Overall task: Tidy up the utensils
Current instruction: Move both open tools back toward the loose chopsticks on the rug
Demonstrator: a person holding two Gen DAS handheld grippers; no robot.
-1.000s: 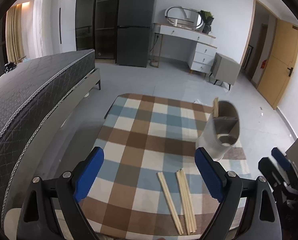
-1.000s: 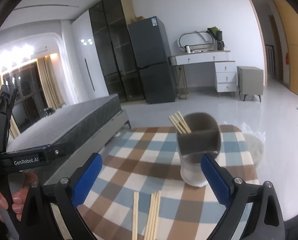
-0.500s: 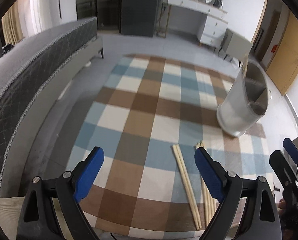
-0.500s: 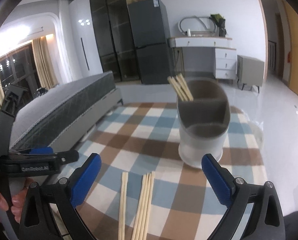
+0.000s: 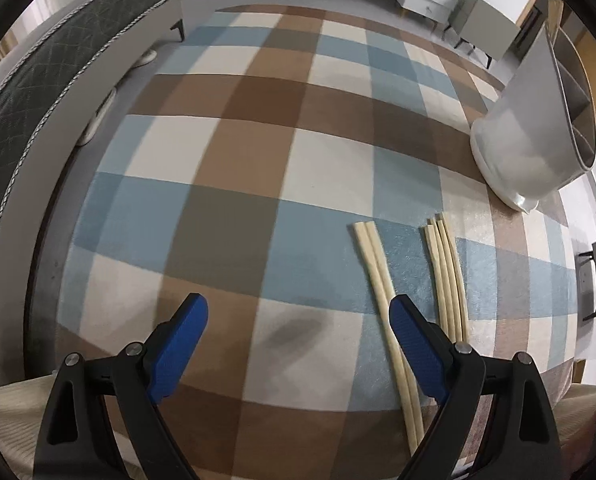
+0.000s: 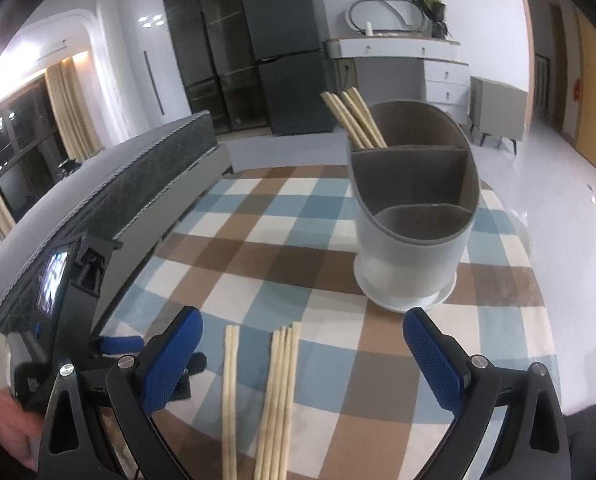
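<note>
Left hand-held gripper [image 5: 298, 344] agape, empty, low over surface [image 5: 233, 128] near edge. Right hand-held gripper [image 6: 304, 354] agape, empty. Loose chopsticks [image 6: 273, 392] by near edge; holder [image 6: 414, 232] beyond, right side. Risk: round sticks rolling, pinch catching 1 only.

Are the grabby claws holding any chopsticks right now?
No. The left gripper and right gripper are both open and empty; the chopsticks lie on the checked cloth.
</note>
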